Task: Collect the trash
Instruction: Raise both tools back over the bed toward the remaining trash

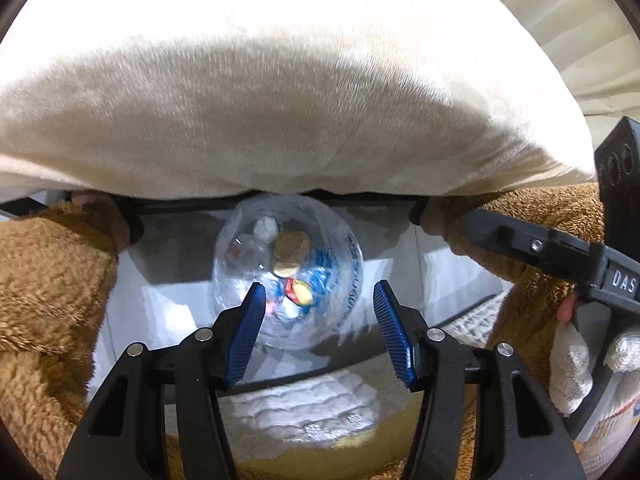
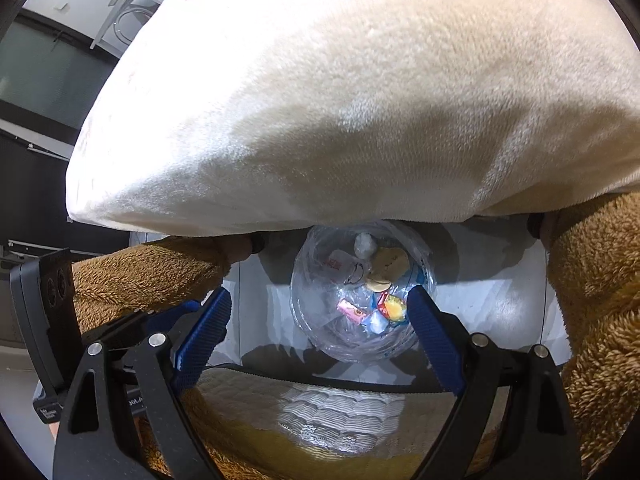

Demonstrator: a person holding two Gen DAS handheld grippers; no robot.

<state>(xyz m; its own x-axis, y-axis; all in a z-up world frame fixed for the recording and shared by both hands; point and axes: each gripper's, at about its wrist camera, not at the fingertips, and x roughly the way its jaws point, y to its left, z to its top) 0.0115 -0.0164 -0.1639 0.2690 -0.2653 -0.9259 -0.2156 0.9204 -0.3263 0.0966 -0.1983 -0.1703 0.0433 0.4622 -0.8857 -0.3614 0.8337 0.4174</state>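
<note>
A pale floor [image 1: 180, 312] lies below both tools, and a cream plush blanket [image 1: 280, 100] fills the upper part of each view. Fuzzy brown plush fabric [image 1: 44, 288] flanks the scene on both sides, and a white quilted pad [image 1: 312, 408] with a yellow edge lies just under the fingers.

The left gripper [image 1: 319, 332] has its blue ribbed pads spread wide, holding nothing. Straight ahead of it, down on the floor, sits a trash bin lined with a clear plastic bag [image 1: 288, 272]. The liner carries blue printing, too distorted to read. Inside lie a tan crumpled piece [image 1: 291, 253], a white crumpled wad [image 1: 266, 227] and a red and yellow wrapper [image 1: 301, 293].

To its right, the black body of the other tool crosses the view, with white letters "DAS" [image 1: 623, 281] readable on it, and a white knit glove [image 1: 572, 364] grips below.

The right gripper [image 2: 318, 340] is likewise wide open and empty. The bin liner [image 2: 362, 292] lies ahead between its fingers, closer to the right finger, showing a pink wrapper [image 2: 352, 309] and a white scrap with red printing [image 2: 337, 261], unreadable.
</note>
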